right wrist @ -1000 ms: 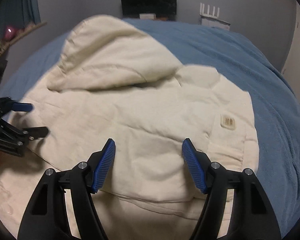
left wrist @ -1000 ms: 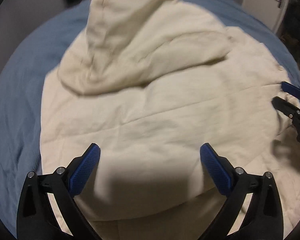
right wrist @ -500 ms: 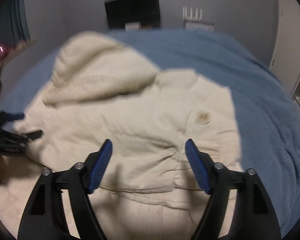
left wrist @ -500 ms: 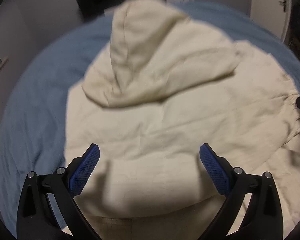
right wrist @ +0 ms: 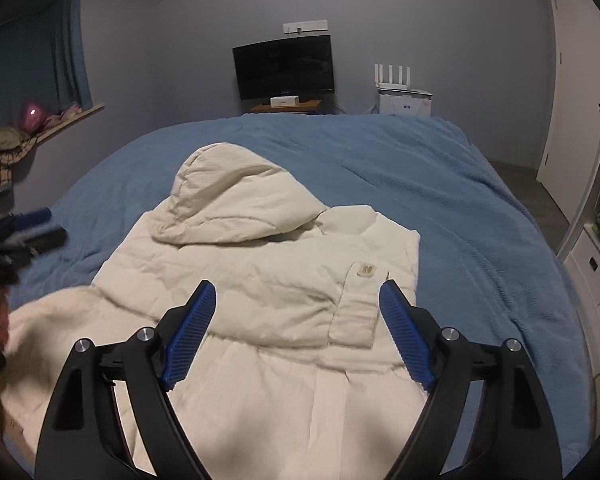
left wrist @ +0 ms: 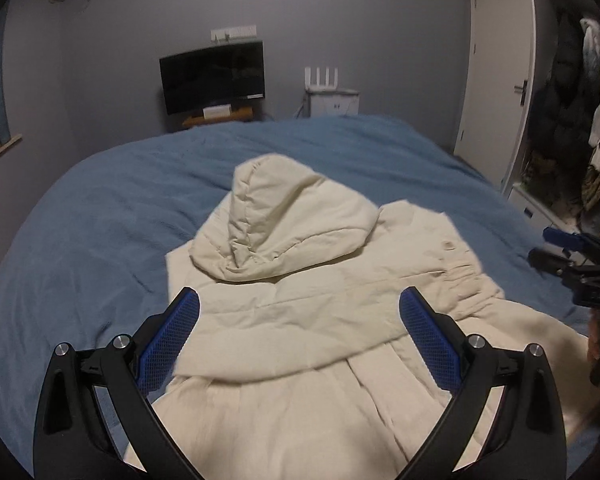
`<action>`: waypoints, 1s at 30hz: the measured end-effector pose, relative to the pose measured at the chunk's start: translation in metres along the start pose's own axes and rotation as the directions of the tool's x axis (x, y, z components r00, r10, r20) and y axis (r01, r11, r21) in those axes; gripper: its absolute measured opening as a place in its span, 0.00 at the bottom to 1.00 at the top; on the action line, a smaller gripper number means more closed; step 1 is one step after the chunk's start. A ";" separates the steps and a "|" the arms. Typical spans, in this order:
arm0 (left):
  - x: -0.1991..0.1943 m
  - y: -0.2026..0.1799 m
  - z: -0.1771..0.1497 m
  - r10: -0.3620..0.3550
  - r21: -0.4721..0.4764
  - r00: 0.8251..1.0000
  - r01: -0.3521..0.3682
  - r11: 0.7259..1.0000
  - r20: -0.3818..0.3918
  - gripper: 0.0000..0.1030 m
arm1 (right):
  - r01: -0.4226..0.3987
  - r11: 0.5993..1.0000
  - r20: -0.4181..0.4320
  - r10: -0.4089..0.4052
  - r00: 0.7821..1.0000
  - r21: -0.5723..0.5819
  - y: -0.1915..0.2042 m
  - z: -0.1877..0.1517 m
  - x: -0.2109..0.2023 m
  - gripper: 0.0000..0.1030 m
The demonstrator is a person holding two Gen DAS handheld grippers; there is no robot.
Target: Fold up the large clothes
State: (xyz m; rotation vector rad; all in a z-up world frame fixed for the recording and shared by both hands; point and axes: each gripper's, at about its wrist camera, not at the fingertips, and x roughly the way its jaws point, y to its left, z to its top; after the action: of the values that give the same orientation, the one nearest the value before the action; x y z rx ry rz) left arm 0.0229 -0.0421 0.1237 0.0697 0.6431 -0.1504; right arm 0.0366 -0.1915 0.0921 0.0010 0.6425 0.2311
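Note:
A cream hooded puffer jacket [left wrist: 300, 320] lies on the blue bed [left wrist: 100, 240], hood [left wrist: 284, 220] toward the far side, its sleeves folded across the body. It also shows in the right wrist view [right wrist: 280, 280], with a small patch [right wrist: 366, 269] on the folded sleeve. My left gripper [left wrist: 299, 344] is open and empty, raised above the jacket's near half. My right gripper [right wrist: 296, 336] is open and empty above the same area. The right gripper also shows at the right edge of the left wrist view [left wrist: 572, 256].
A dark monitor [left wrist: 214, 76] on a small shelf and a white router [left wrist: 328, 84] stand beyond the bed. A white door [left wrist: 496, 92] and hanging clothes [left wrist: 580, 100] are on the right. A window ledge with toys [right wrist: 40, 120] is on the left.
Both grippers have lifted up and pulled back from the jacket, so the room's far wall has come into view. Both stayed open. The jacket lies unmoved.

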 end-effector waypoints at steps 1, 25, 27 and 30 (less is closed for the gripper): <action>-0.012 0.002 -0.004 0.003 0.000 1.000 -0.003 1.000 0.006 0.94 | -0.002 1.000 0.000 0.002 1.000 -0.010 0.001 -0.002 -0.008 0.78; -0.115 0.112 -0.134 0.091 -0.163 0.974 -0.126 0.979 -0.206 0.94 | 0.058 0.996 -0.138 -0.067 0.988 -0.071 -0.029 -0.079 -0.116 0.81; -0.119 0.115 -0.135 0.075 -0.193 0.977 -0.114 0.974 -0.197 0.94 | 0.060 0.996 -0.112 -0.067 0.992 -0.062 -0.030 -0.084 -0.121 0.85; -0.124 0.118 -0.132 0.071 -0.217 0.982 -0.108 0.970 -0.174 0.94 | 0.092 0.993 -0.048 -0.095 0.994 -0.069 -0.026 -0.088 -0.129 0.91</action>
State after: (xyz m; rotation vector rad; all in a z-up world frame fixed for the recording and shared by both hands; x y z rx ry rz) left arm -0.1341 0.1034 0.0952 -0.1096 0.8180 0.0174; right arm -0.1098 -0.2508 0.0963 -0.0989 0.6834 0.1625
